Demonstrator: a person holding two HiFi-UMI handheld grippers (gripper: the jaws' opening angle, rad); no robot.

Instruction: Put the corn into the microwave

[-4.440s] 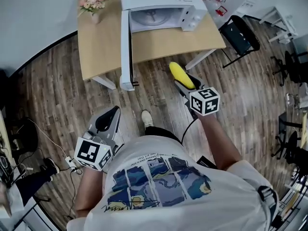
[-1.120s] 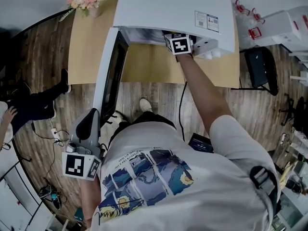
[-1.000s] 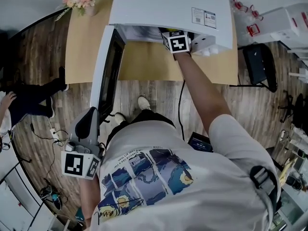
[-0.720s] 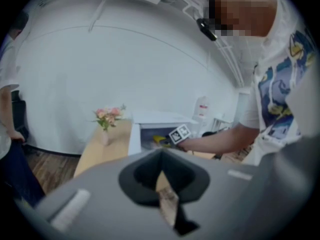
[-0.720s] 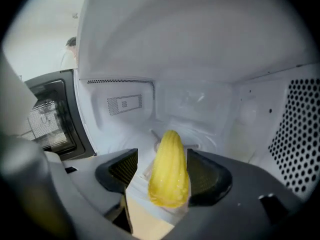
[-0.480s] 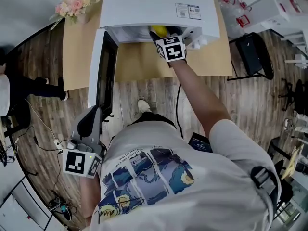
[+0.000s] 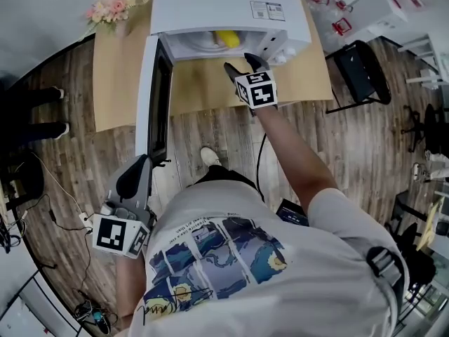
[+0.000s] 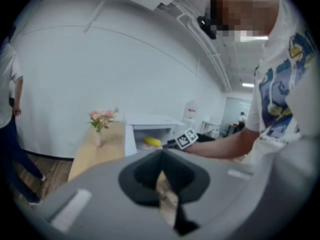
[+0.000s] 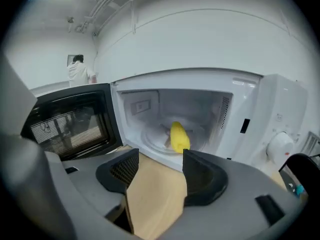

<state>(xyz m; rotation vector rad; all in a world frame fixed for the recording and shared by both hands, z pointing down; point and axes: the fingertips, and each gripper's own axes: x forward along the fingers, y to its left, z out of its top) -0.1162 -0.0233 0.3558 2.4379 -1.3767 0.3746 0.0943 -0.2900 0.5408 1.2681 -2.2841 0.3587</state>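
the yellow corn cob [image 9: 179, 137] lies on the round glass turntable [image 9: 152, 135] inside the white microwave oven [image 7: 210, 5], whose dark-windowed door [image 7: 158, 97] stands swung wide. the right gripper [image 9: 160, 171] hovers just outside the opening, above the light wooden table [image 7: 210, 93], jaws spread apart with nothing between them. the left gripper [image 8: 161, 171] hangs low, well apart from the microwave, jaws pressed together on nothing.

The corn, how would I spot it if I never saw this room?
Find the wooden table with the big white microwave on it, its door swung open. Look inside: the corn lies on the round glass plate. It is the only bright yellow thing in there.
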